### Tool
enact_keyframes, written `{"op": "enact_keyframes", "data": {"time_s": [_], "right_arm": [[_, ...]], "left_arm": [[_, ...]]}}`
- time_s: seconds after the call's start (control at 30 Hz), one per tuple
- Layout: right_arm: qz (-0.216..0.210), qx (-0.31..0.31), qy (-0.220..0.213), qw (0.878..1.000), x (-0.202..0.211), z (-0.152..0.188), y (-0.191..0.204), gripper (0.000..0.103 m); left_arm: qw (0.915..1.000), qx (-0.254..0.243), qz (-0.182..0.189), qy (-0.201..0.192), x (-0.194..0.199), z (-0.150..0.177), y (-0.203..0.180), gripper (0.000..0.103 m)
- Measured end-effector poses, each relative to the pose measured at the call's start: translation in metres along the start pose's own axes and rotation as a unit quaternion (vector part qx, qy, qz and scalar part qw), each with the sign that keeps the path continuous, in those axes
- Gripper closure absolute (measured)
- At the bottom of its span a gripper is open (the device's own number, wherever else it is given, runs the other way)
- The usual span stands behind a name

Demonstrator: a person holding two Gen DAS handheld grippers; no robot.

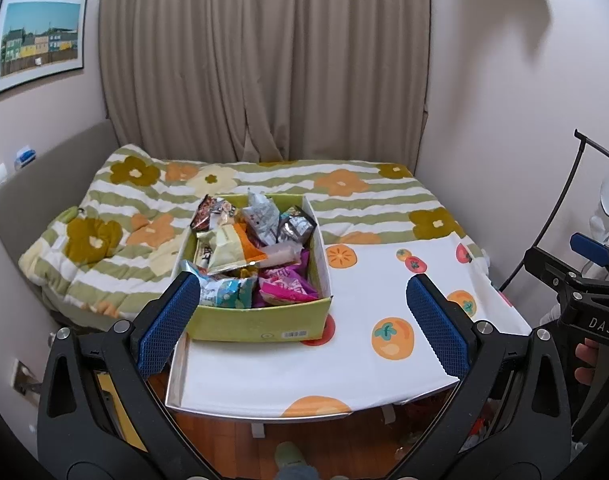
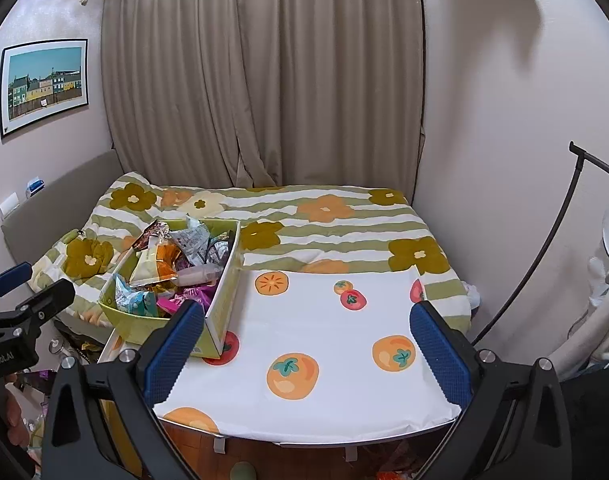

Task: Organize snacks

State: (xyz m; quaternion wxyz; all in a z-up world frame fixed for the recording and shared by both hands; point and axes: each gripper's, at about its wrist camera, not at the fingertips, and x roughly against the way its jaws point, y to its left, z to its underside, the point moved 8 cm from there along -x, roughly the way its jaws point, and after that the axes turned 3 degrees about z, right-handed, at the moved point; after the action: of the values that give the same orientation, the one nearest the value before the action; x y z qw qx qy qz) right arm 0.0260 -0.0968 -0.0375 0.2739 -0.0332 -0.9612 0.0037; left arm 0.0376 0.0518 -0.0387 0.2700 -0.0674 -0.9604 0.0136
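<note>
A yellow-green cardboard box (image 1: 260,326) full of several snack packets (image 1: 248,252) stands at the left of a small table covered with a white fruit-print cloth (image 1: 368,368). It also shows in the right wrist view (image 2: 144,326), at the table's left edge. My left gripper (image 1: 304,320) is open and empty, held above the table's near edge just in front of the box. My right gripper (image 2: 308,354) is open and empty, held above the table's near edge, to the right of the box.
A bed with a green-striped flower quilt (image 1: 264,184) lies behind the table, with beige curtains (image 1: 264,60) behind it. A black curved stand (image 2: 552,240) is at the right by the wall. Wooden floor (image 1: 336,444) shows below the table's edge.
</note>
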Motion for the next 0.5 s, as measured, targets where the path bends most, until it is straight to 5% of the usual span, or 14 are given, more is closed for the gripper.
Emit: {"op": "enact_keyframes", "data": {"time_s": [0.5], "right_arm": [[0.0, -0.003, -0.004, 1.0, 0.0022, 0.0021, -0.0013, 0.001]], "left_arm": [[1.0, -0.001, -0.007, -0.007, 0.0067, -0.004, -0.0024, 0.0]]}}
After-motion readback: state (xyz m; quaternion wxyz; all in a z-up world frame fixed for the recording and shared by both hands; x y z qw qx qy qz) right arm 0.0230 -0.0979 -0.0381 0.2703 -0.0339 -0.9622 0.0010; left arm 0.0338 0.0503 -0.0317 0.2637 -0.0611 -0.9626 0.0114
